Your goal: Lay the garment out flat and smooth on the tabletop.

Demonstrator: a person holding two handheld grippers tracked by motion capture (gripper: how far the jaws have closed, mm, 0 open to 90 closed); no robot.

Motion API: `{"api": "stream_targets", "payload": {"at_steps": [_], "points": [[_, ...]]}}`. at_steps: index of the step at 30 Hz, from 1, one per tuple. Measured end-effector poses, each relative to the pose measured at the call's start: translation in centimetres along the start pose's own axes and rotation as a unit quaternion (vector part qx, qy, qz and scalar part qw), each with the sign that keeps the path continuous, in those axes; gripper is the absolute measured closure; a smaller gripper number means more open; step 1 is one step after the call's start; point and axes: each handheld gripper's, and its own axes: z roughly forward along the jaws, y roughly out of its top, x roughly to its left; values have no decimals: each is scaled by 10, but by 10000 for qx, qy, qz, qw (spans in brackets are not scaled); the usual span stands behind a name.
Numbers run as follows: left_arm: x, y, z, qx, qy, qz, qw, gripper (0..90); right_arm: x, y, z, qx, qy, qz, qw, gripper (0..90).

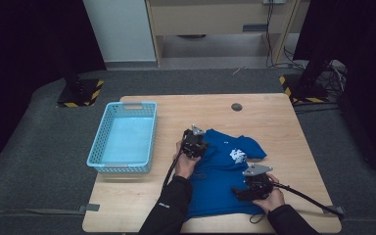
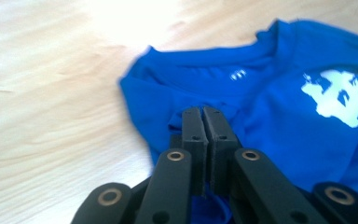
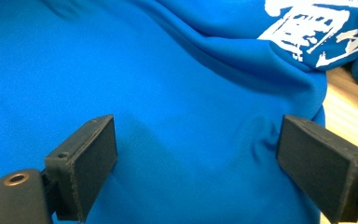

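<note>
One light blue basket stands on the left part of the wooden table — nothing lies inside it, only its pale floor can be seen. A blue T-shirt with a white print lies spread on the table to the right of the basket, well apart from it, reaching to the near edge.

The left tongs sit at the shoulder area of the shirt, beside the collar, and the two jaws are pressed together with a small fold of the blue cloth pinched between them. The right tongs rest over the lower part of the shirt — their jaws stand wide apart, with smooth cloth between them but not pressed. In the high view, each hand holds its tool low over the shirt.
</note>
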Motion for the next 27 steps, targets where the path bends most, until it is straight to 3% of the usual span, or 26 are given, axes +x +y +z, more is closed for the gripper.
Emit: {"api": "stream_targets", "payload": {"at_steps": [3, 6, 9, 11, 13, 15, 17, 19, 23, 24, 25, 27], "points": [[12, 2, -14, -150, 233, -113, 9996, 875, 0, 0, 0, -1, -2, 2, 10000, 124], [31, 4, -35, -208, 779, -255, 9964, 874, 0, 0, 0, -4, -3, 3, 10000, 124], [49, 5, -51, -170, 1363, -404, 9897, 874, 0, 0, 0, -2, -1, 10, 10000, 124], [58, 5, -58, -48, 1748, -418, 9837, 873, 0, 0, 0, -2, 3, 21, 10000, 124], [67, 2, -61, 33, 1940, -578, 9793, 870, 0, 0, 0, -3, 1, 31, 10000, 124], [70, 1, -60, 122, 2065, -597, 9766, 851, 0, 0, 0, -1, 5, 41, 10000, 123], [69, -1, -58, 136, 2144, -605, 9748, 776, 0, 0, 0, -4, 2, 40, 10000, 122], [65, -2, -54, 83, 1980, -609, 9783, 674, 0, 0, 0, -4, 1, 38, 10000, 122], [50, -9, -37, 190, 1494, -538, 9871, 584, 0, 0, 0, -7, 1, 35, 10000, 118], [50, -9, -37, 190, 1494, -538, 9871, 572, 0, 0, 0, -7, 1, 35, 10000, 118], [43, -15, -25, 329, 1322, -501, 9894, 564, 0, 0, 0, -6, -4, 36, 10000, 115], [40, -18, -20, 380, 1256, -489, 9901, 550, 1, 0, 0, 3, -16, 32, 10000, 112]]}}
